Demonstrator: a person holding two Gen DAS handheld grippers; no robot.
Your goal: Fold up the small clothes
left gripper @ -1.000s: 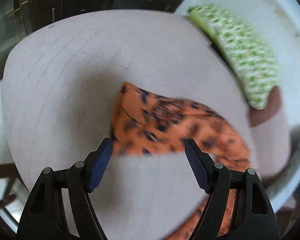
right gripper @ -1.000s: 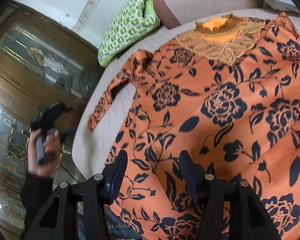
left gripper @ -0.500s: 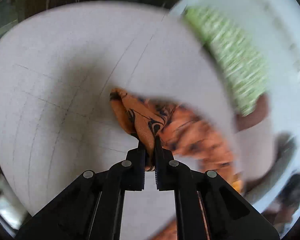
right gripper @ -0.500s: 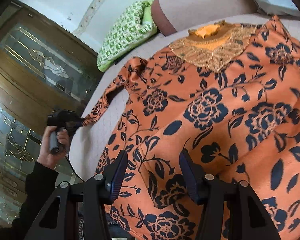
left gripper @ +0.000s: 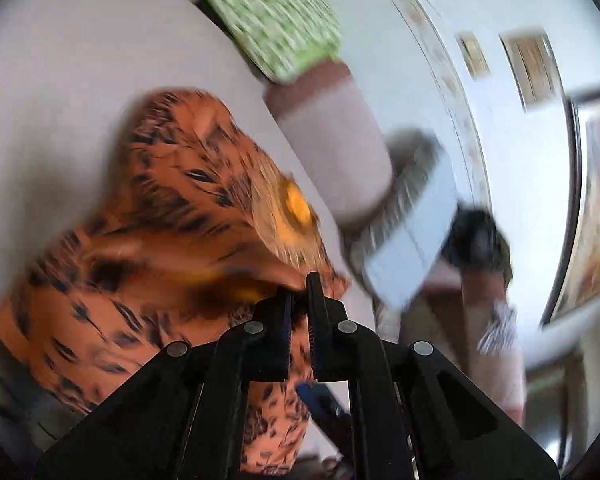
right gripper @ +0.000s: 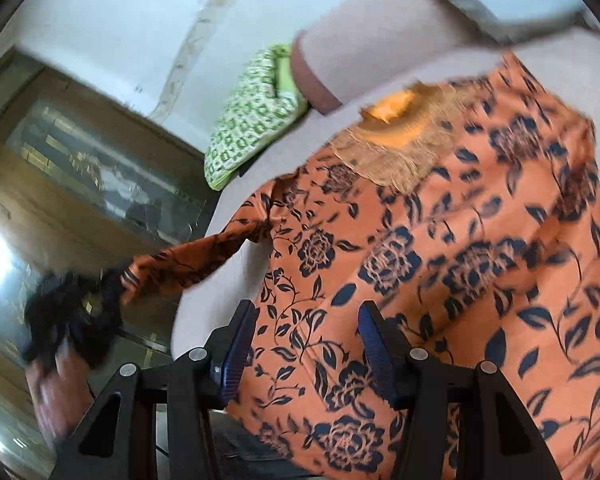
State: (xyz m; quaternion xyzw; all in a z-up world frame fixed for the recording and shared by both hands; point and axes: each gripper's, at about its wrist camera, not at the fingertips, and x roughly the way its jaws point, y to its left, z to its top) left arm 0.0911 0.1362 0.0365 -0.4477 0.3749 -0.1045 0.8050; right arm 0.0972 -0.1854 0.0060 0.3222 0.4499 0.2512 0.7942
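An orange top with dark blue flowers (right gripper: 440,264) lies spread on a pale bed (right gripper: 332,128), its gold lace collar (right gripper: 396,152) at the far end. My left gripper (left gripper: 299,300) is shut on the end of the top's left sleeve (right gripper: 188,260) and holds it lifted off the bed edge; it also shows in the right wrist view (right gripper: 100,284). In the left wrist view the top (left gripper: 160,240) is blurred by motion. My right gripper (right gripper: 304,344) is open just above the top's lower left part, holding nothing.
A green-and-white patterned pillow (right gripper: 252,120) lies at the bed's far corner beside a padded headboard (right gripper: 360,40). A wood and glass cabinet (right gripper: 80,180) stands left of the bed. A folded grey and white cloth (left gripper: 412,232) lies by the headboard.
My left gripper closed on the sleeve end, then lifted and swung it out, pulling the sleeve straight off the bed edge. My right gripper stayed open and moved slightly over the hem.
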